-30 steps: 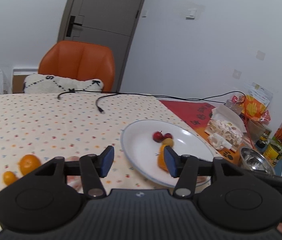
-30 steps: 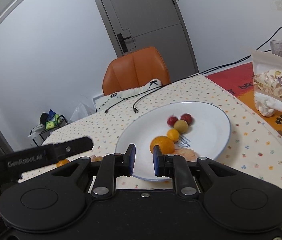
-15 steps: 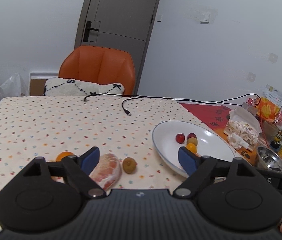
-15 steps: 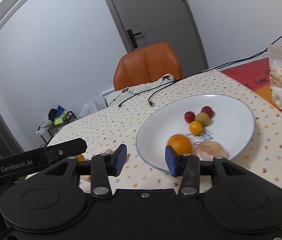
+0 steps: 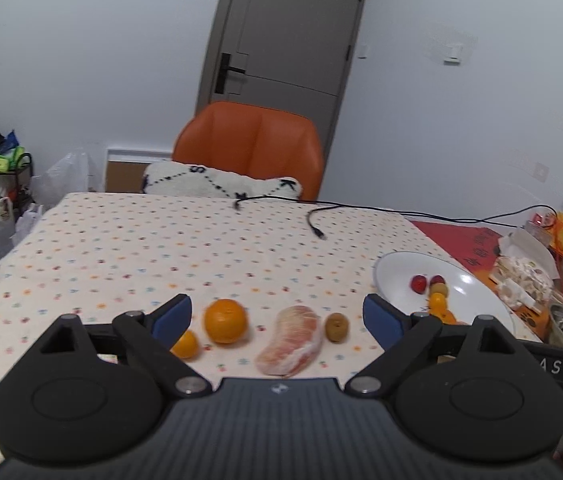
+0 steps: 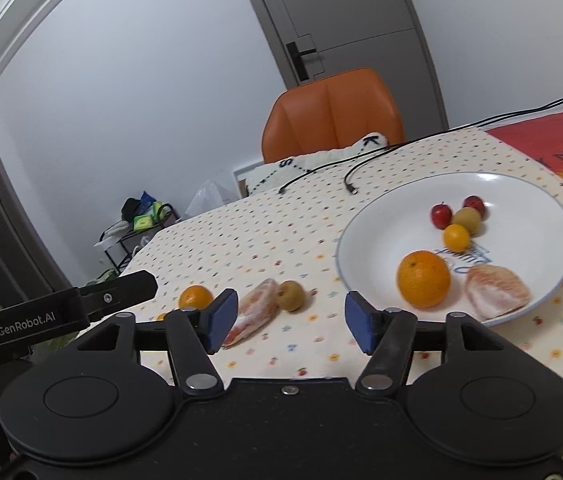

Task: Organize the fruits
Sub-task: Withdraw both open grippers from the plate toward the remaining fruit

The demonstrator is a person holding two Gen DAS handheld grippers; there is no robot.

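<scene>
The left gripper (image 5: 277, 316) is spread wide and empty above a pomelo segment (image 5: 291, 342), an orange (image 5: 226, 320) and what may be a kiwi (image 5: 336, 326). The right gripper (image 6: 291, 322) gapes empty too. Beyond, the white plate (image 6: 529, 196) holds more fruit.

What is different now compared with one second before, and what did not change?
Both grippers opened: the left gripper from partly open to wide, the right gripper from nearly shut to wide. Both views swung left, off the plate toward the fruit on the tablecloth: orange, peeled segment, small brown fruit. Neither gripper holds anything. The fruit on the plate stayed put.
</scene>
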